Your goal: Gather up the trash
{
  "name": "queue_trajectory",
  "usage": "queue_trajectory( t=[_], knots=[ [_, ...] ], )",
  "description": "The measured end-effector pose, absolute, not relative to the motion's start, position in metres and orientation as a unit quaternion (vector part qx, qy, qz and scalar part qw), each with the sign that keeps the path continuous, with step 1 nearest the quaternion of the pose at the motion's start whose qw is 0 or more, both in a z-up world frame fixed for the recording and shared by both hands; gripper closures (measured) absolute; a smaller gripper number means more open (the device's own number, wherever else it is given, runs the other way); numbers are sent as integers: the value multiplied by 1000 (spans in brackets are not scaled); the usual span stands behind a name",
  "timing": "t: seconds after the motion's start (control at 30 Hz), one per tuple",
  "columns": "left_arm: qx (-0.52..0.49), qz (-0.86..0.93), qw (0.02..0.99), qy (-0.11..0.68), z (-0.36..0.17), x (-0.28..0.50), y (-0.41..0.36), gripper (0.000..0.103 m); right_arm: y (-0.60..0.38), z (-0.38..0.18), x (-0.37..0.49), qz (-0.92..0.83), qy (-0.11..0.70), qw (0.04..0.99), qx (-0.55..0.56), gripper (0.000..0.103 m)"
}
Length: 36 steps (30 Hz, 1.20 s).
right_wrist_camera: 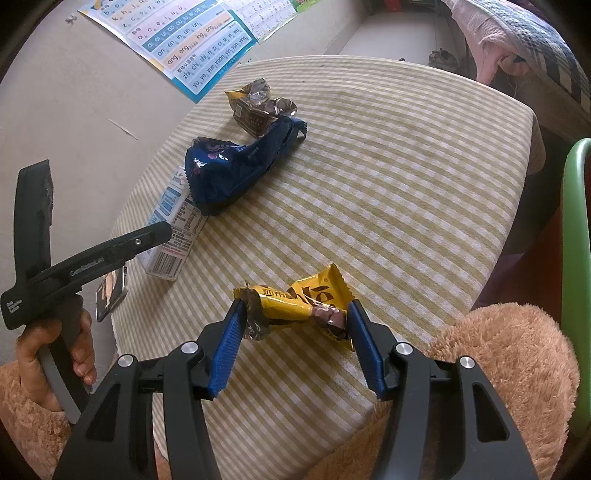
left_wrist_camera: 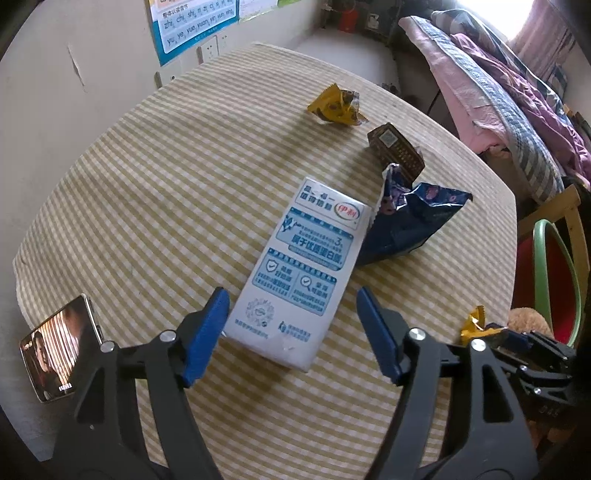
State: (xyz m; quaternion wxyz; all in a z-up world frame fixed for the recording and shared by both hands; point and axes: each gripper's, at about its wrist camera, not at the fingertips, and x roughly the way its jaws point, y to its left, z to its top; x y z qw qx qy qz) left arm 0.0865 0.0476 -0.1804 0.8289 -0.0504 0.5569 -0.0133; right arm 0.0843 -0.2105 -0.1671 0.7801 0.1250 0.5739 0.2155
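Between the right gripper [right_wrist_camera: 295,345] pads, a yellow wrapper [right_wrist_camera: 299,306].

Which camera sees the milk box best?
The left wrist view. There the milk box lies flat between the open left gripper, its whole printed face showing. In the right wrist view the milk box is small and far off, partly hidden behind the blue bag and the other gripper's black arm.

Soft daylight enters from an overexposed window [left_wrist_camera: 491,14] at upper right. Shadows on the checked tablecloth [left_wrist_camera: 177,192] are faint. Fisheye distortion bends the edges; corners are black.
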Motion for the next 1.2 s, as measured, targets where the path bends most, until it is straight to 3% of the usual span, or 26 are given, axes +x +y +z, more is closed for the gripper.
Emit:
queue_trajectory(
  t=[0.33, 0.7, 1.2],
  knots=[
    [-46, -12, 826, 562, -188, 100, 43, 35, -212, -167, 84, 217, 574, 779, 128, 48],
    [-68, -5, 833, 549, -183, 86, 46, 46, -212, -167, 85, 217, 575, 779, 126, 47],
    [-104, -14, 838, 536, -170, 58, 38, 47, -212, -168, 85, 217, 575, 779, 126, 47]
  ],
)
